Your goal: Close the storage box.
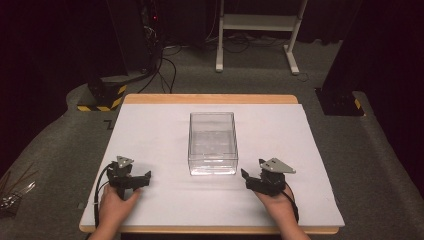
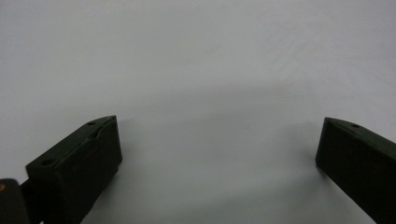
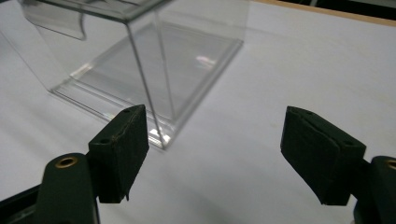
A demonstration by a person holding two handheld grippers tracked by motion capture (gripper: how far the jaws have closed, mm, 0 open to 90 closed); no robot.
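Observation:
A clear plastic box (image 1: 212,142) stands in the middle of the white mat (image 1: 150,130), and it looks empty. A hand holds my left gripper (image 1: 131,174) at the near left of the mat, open, well apart from the box. In the left gripper view its jaws (image 2: 217,140) spread wide over bare mat. My right gripper (image 1: 252,176) sits at the near right, just beside the box's near right corner. It is open too (image 3: 217,140), with nothing between the jaws. The box's corner (image 3: 154,107) rises just beyond its left jaw.
The mat covers a wooden table (image 1: 210,98). On the floor behind stand a white desk frame (image 1: 257,30), cables (image 1: 165,65) and dark stands with yellow-black striped feet (image 1: 102,100). Some thin metal items (image 1: 12,192) lie off the table at far left.

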